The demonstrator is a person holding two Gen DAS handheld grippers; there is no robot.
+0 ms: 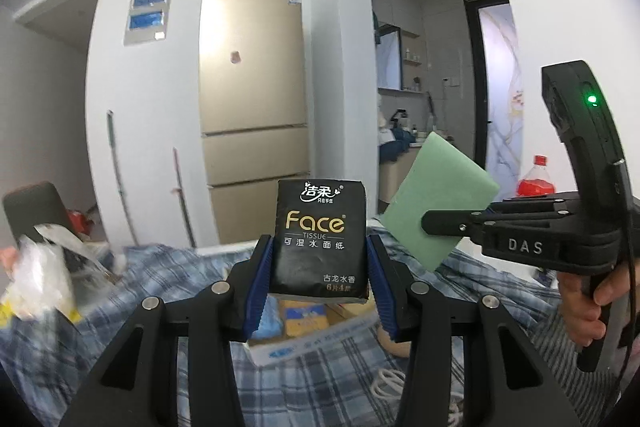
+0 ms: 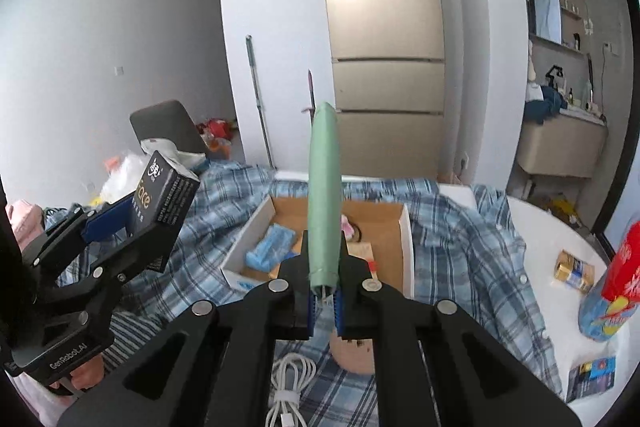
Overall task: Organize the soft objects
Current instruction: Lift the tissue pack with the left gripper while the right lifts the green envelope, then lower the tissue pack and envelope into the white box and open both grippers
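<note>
My left gripper [image 1: 320, 259] is shut on a black "Face" tissue pack [image 1: 319, 239], held upright above the blue plaid cloth. Seen from the right wrist, that pack [image 2: 166, 199] and the left gripper [image 2: 132, 227] hang at the left. My right gripper [image 2: 325, 267] is shut on a thin green cloth pad [image 2: 324, 195] that stands on edge above an open cardboard box [image 2: 406, 227]. From the left wrist the green pad [image 1: 436, 203] shows as a flat rectangle, pinched by the right gripper [image 1: 430, 223] at the right. The box [image 1: 280, 347] holds a blue pack [image 2: 270, 247] and yellow items.
A plaid shirt [image 2: 480, 235] covers the white table [image 2: 552, 235]. A white cable [image 2: 288, 387] lies near me. A red-capped bottle [image 2: 612, 283] and small packets [image 2: 574, 271] sit at the right. Plastic bags [image 1: 36, 279] lie at the left. A beige fridge [image 1: 252, 87] stands behind.
</note>
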